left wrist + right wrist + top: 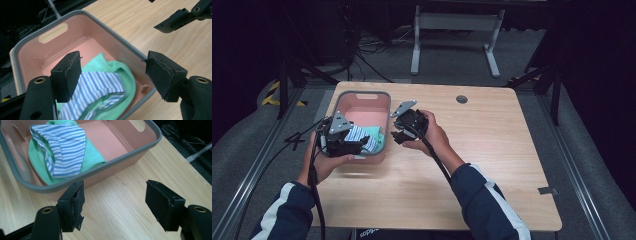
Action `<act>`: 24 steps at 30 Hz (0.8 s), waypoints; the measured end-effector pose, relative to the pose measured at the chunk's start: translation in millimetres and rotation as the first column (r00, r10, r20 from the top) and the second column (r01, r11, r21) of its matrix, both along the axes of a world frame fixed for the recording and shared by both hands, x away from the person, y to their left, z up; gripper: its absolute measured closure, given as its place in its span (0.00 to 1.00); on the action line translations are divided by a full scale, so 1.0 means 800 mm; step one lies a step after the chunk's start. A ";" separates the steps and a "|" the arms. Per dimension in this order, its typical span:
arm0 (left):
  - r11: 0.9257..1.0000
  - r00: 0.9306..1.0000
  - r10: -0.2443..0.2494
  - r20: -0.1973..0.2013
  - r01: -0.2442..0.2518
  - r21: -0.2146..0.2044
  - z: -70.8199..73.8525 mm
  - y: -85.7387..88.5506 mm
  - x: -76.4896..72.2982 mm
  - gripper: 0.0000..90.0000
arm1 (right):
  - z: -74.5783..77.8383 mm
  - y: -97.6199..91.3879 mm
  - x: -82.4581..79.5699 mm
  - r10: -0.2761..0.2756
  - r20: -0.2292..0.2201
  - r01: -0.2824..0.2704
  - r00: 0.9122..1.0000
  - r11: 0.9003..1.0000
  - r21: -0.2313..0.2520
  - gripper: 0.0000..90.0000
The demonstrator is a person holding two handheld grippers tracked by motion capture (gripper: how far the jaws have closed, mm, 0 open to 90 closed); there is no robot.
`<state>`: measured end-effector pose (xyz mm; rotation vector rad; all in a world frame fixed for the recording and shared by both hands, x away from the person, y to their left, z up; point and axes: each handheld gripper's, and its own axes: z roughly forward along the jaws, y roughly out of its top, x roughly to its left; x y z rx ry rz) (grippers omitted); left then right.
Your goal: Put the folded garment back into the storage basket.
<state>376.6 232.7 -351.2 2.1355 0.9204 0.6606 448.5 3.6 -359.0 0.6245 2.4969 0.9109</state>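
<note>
— Both sets of jaws stand spread and hold nothing. On the left gripper (112,72) they hang over the near end of the pink bin (362,95); on the right gripper (115,206) they sit above bare table (492,150), just beside the bin's wall.

— What might go wrong?

— Probably a partial pinch. The striped cloth (65,150) lies rumpled on the green cloth (93,157), so closing could catch both, or only a fold that slips. A jaw could also knock the grey rim and shove the bin.

— Anything else inside?

— No, just those two cloths, heaped at one end; the rest of the floor is bare.
</note>
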 end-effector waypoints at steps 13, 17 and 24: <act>0.996 0.996 -0.091 0.017 0.091 0.001 -0.006 -0.036 -0.026 0.32 | -0.003 -0.036 -0.019 0.020 0.016 -0.020 1.000 0.999 -0.042 0.37; 0.993 0.993 -0.114 0.009 0.113 0.014 -0.014 -0.047 -0.032 0.32 | -0.004 -0.046 -0.026 0.028 0.019 -0.027 0.999 0.999 -0.042 0.37; 0.985 0.986 -0.165 -0.012 0.166 0.038 -0.028 -0.064 -0.041 0.31 | -0.006 -0.074 -0.040 0.001 0.036 0.001 0.999 0.999 -0.038 0.36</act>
